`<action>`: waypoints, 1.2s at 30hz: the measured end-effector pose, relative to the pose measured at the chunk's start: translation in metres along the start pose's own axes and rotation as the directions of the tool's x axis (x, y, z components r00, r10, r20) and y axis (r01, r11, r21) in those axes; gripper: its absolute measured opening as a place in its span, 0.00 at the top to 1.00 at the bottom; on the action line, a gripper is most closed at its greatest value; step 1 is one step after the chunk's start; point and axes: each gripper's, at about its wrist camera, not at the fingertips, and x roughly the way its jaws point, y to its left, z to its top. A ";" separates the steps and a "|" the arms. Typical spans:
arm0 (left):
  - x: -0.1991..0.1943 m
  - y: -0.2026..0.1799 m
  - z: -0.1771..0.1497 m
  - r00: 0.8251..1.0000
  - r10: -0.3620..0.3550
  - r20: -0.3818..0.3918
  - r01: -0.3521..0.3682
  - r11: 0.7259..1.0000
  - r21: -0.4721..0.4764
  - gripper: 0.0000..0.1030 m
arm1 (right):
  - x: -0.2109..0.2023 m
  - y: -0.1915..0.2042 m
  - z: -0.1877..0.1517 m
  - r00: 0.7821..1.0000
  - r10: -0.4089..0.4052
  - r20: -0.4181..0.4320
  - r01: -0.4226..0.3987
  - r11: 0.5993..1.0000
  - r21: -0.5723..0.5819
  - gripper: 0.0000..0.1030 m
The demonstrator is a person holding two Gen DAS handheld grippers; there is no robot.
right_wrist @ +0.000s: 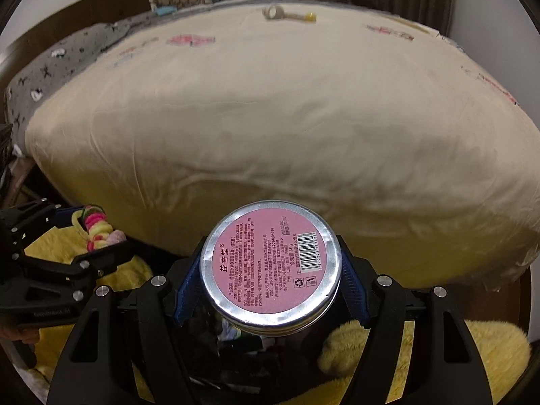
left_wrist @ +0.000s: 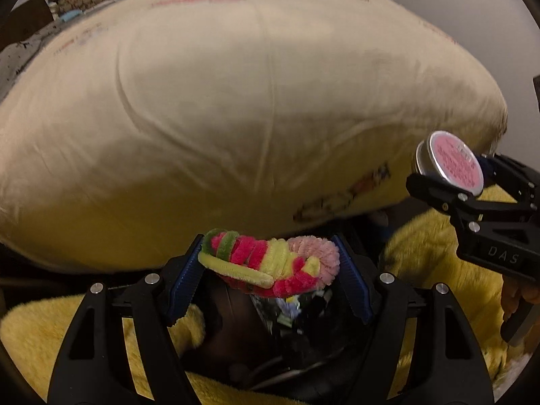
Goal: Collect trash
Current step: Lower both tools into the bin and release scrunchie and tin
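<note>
My left gripper [left_wrist: 270,266] is shut on a coil of pink, yellow and green pipe cleaners [left_wrist: 270,263], held in front of the bed's near edge. My right gripper [right_wrist: 270,270] is shut on a round metal tin with a pink label [right_wrist: 270,266]. In the left wrist view the tin [left_wrist: 449,162] and right gripper [left_wrist: 449,172] are at the right. In the right wrist view the left gripper [right_wrist: 91,236] and the coil [right_wrist: 98,231] are at the left. Below both grippers lies a dark opening with shiny wrappers [left_wrist: 287,307] inside.
A bed with a cream cover [right_wrist: 270,118] fills the view ahead. A small bottle with a yellow cap [right_wrist: 290,15] lies at its far edge. Yellow fluffy fabric [right_wrist: 438,354] surrounds the dark opening. A grey starred blanket [right_wrist: 50,74] lies at the bed's left.
</note>
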 end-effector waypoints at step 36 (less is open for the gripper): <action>0.045 -0.014 -0.031 0.976 -0.018 -0.217 0.026 0.999 0.035 0.11 | 0.029 -0.010 -0.015 0.986 0.050 -0.156 -0.036 0.995 0.089 0.20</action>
